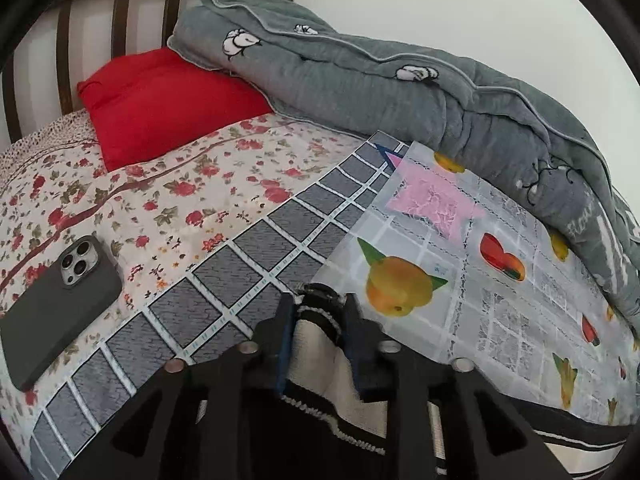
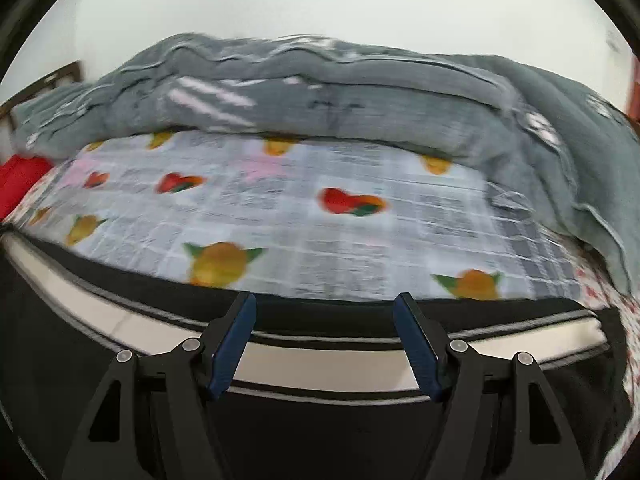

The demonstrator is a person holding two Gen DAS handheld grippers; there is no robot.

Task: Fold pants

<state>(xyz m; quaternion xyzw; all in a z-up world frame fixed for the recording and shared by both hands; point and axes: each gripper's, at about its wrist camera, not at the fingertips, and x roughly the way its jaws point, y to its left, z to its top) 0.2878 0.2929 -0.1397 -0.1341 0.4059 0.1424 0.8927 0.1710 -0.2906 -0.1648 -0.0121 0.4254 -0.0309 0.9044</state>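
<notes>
bed: fruit-print plastic sheet (image 2: 360, 216) under black cream-striped pants (image 2: 320, 364) along the near edge, long axis crosswise | my left gripper (image 1: 320, 312) pinching their end | my right gripper (image 2: 324, 308) spread above the stripe, nearer the free length

Pants (image 2: 320, 364): black fabric with a broad cream stripe edged in thin grey-white lines, laid lengthwise along the near edge of the fruit-print sheet. One end (image 1: 320, 312) is bunched upward, showing cream lining and a black-and-white knitted band.
</notes>
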